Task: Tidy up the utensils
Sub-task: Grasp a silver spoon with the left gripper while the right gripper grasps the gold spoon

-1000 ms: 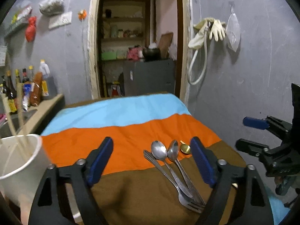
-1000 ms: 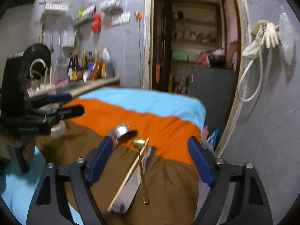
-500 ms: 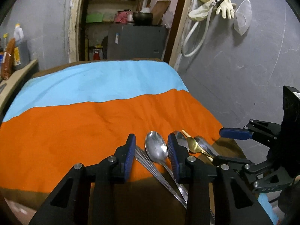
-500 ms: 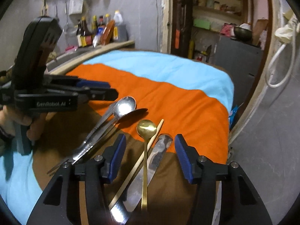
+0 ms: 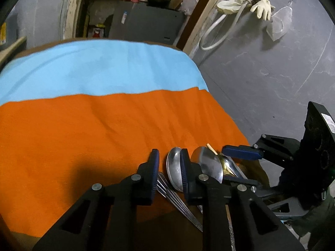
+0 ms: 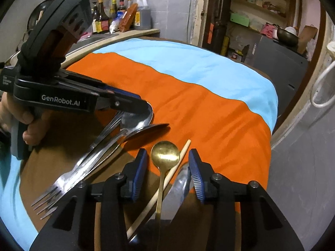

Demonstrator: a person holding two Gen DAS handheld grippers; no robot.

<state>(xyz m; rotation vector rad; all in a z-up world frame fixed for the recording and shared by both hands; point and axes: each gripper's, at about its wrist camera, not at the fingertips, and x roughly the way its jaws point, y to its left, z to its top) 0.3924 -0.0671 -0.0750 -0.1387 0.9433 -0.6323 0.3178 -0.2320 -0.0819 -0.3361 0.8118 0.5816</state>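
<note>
Several utensils lie together on a striped cloth. My left gripper (image 5: 169, 168) is low over a fork handle (image 5: 178, 200) and a steel spoon (image 5: 174, 170); its jaws stand narrowly apart with the spoon bowl between them. A second steel spoon (image 5: 209, 164) lies just to the right. My right gripper (image 6: 166, 172) is partly open around a gold spoon (image 6: 165, 154) and a wooden chopstick (image 6: 173, 170), with a knife blade (image 6: 180, 185) under its right finger. The left gripper also shows in the right wrist view (image 6: 144, 107), over the steel spoons and forks (image 6: 69, 179).
The cloth has blue (image 5: 94, 71), orange (image 5: 83, 136) and brown (image 6: 62, 138) bands. A grey wall (image 5: 272, 73) rises right of the table. Bottles (image 6: 119, 14) stand on a counter at the far left. A doorway with shelves (image 6: 251, 10) lies beyond.
Both grippers have moved forward and down to the utensils and narrowed their jaws. The left one now straddles a steel spoon bowl; the right one straddles the gold spoon and chopstick.
</note>
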